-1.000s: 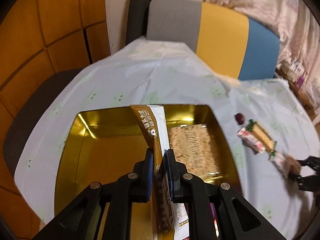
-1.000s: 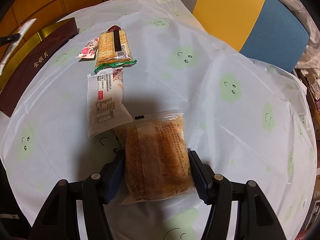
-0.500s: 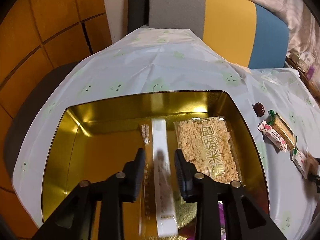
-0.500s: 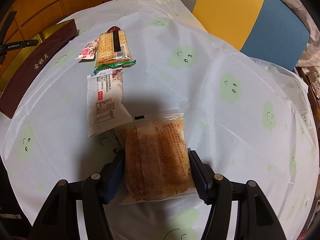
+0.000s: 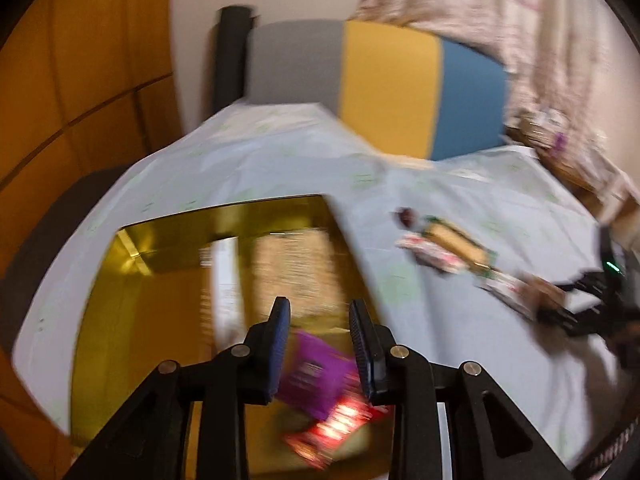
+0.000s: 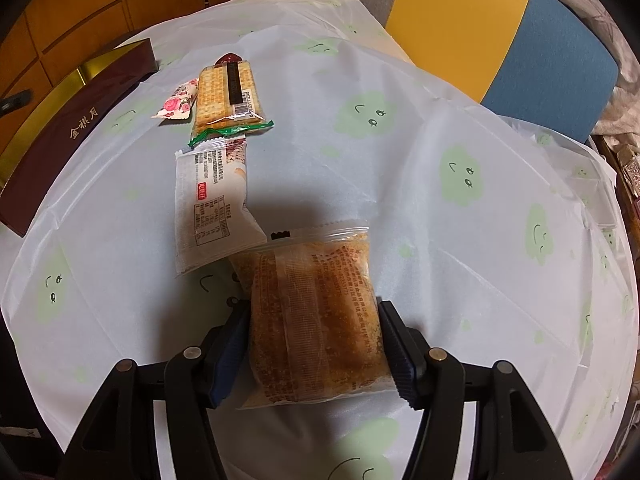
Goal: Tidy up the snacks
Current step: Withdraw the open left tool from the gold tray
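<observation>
My left gripper (image 5: 319, 312) is open and empty above the gold box (image 5: 120, 288); the view is blurred by motion. Inside the box lie a long white-and-brown packet (image 5: 226, 280), a rice cracker pack (image 5: 294, 268), a purple packet (image 5: 314, 376) and a red one (image 5: 340, 420). My right gripper (image 6: 314, 320) is shut on a clear-wrapped brown pastry (image 6: 316, 320) resting on the tablecloth. Ahead of it lie a white packet (image 6: 214, 208), a cracker pack (image 6: 228, 94), a floral candy (image 6: 178, 102) and a dark red candy (image 6: 228, 58).
The box's dark brown wall (image 6: 68, 132) stands at the left of the right wrist view. A grey, yellow and blue chair back (image 5: 380, 92) stands behind the table. The pale tablecloth (image 6: 460, 220) has green cloud faces. Clutter (image 6: 630, 172) sits at the far right.
My left gripper let go of the long white-and-brown packet, which now lies in the box, then opened and swung back and to the right. My right gripper has not moved.
</observation>
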Tool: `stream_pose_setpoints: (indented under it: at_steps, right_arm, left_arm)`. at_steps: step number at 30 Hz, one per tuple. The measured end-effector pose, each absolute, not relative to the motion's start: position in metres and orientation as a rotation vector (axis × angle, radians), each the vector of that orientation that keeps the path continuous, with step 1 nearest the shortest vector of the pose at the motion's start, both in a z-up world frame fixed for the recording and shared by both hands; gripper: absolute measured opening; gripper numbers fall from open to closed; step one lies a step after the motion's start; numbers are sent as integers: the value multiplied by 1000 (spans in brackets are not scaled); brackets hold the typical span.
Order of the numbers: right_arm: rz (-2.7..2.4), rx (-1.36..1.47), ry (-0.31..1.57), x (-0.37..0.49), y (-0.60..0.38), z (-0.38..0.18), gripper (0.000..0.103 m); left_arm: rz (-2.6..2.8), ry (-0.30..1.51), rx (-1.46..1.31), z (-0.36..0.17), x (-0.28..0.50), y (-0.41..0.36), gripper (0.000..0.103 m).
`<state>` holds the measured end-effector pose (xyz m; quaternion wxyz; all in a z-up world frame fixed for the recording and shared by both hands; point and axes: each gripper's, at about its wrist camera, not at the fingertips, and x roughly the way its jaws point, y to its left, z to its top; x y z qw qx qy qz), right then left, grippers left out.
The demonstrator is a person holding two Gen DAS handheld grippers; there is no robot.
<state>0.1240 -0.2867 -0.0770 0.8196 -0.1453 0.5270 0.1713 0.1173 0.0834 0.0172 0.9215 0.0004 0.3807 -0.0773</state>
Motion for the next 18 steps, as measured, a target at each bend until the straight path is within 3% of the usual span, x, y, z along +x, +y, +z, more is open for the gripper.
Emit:
stream_pose_setpoints:
  at_steps: [11,18]
  right_arm:
    - [359,-294,1133,125,-286,-77,61]
    - [353,-264,1147,128,-289,-75,61]
  left_arm:
    - [-470,856,133,-27,51,-25,32]
    - [-514,912,200,-61,37,-47,32]
